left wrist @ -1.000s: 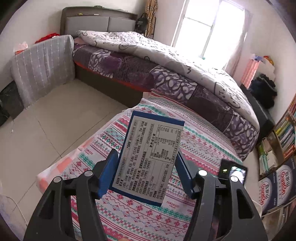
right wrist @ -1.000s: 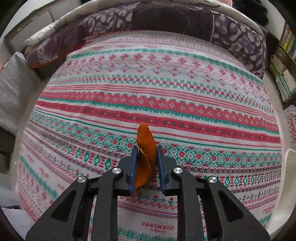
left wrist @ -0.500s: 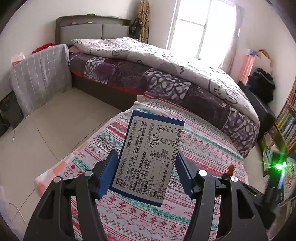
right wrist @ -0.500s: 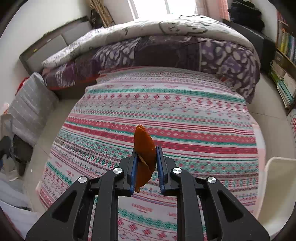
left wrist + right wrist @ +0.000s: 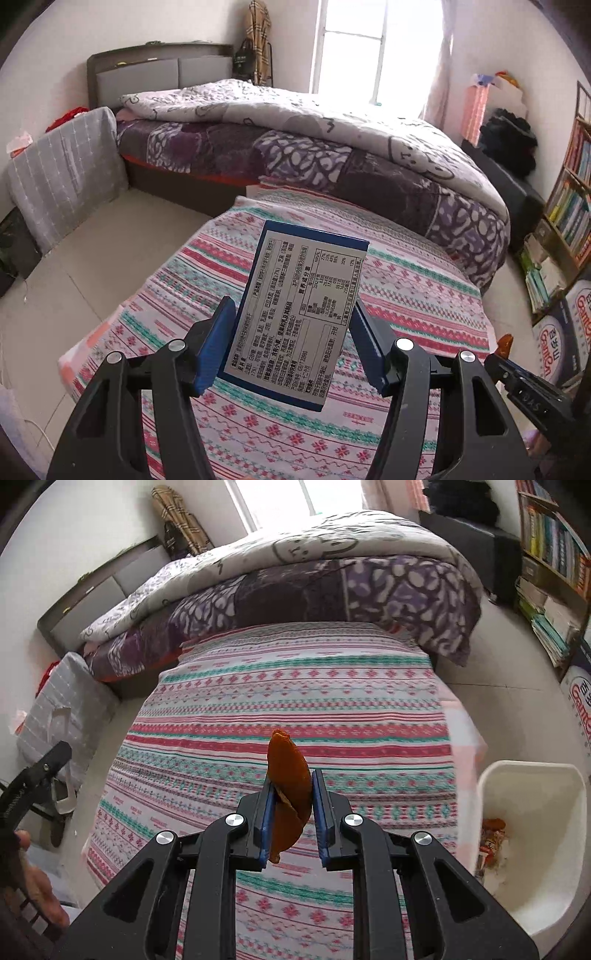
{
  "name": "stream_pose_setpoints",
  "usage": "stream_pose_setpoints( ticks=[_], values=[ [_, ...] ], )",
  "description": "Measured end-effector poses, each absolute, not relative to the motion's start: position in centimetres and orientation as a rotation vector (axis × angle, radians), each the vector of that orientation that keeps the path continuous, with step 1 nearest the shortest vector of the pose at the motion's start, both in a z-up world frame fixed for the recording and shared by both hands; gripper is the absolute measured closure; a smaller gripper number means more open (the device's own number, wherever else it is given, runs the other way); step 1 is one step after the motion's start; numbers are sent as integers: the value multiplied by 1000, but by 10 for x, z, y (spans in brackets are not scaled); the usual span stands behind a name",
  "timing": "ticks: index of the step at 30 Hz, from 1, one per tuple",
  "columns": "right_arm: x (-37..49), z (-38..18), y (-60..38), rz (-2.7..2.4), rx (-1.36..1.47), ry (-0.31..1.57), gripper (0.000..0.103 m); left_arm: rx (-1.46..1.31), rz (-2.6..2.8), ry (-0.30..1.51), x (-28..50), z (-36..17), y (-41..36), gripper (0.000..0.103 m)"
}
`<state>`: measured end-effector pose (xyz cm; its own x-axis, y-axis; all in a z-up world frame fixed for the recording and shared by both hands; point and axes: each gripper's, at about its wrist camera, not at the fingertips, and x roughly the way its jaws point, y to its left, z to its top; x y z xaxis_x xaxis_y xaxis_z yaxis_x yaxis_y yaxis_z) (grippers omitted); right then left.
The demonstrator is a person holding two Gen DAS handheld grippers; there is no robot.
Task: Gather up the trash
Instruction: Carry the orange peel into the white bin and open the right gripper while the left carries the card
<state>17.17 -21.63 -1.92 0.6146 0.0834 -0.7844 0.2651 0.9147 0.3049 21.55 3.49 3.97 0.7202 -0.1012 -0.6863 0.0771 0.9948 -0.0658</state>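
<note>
Both pieces of trash are held off the patterned cloth [image 5: 295,686], and neither is binned yet. A blue-edged box [image 5: 295,317] with a printed label is clamped upright between the pads of the left gripper [image 5: 291,343], whose jaws are set about half open on the box's width, above the near end of the cloth. An orange peel [image 5: 286,794] is pinched in the right gripper [image 5: 290,812], whose jaws are nearly closed on it, the peel's tip standing above the pads. A white bin [image 5: 532,842] is seen on the floor just beside the cloth's right edge, and some wrappers [image 5: 493,838] are already lodged in it, so part of the collecting appears done. No further litter is seen on the visible stretch of cloth. What is judged to be left is the dropping of peel and box into the bin
</note>
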Motion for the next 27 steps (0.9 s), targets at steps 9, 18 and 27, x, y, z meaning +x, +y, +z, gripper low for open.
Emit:
stream_pose_setpoints(
  ticks=[9,18,27],
  values=[
    [154,-16,-253,-133,476,887,85,1,-140,761,207,34,2,42],
    [136,-15,-290,-190,507,878,85,28,-197,739,199,38,-35,42],
    [119,-12,-319,-246,533,863,85,74,-250,734,190,35,-69,42]
  ],
)
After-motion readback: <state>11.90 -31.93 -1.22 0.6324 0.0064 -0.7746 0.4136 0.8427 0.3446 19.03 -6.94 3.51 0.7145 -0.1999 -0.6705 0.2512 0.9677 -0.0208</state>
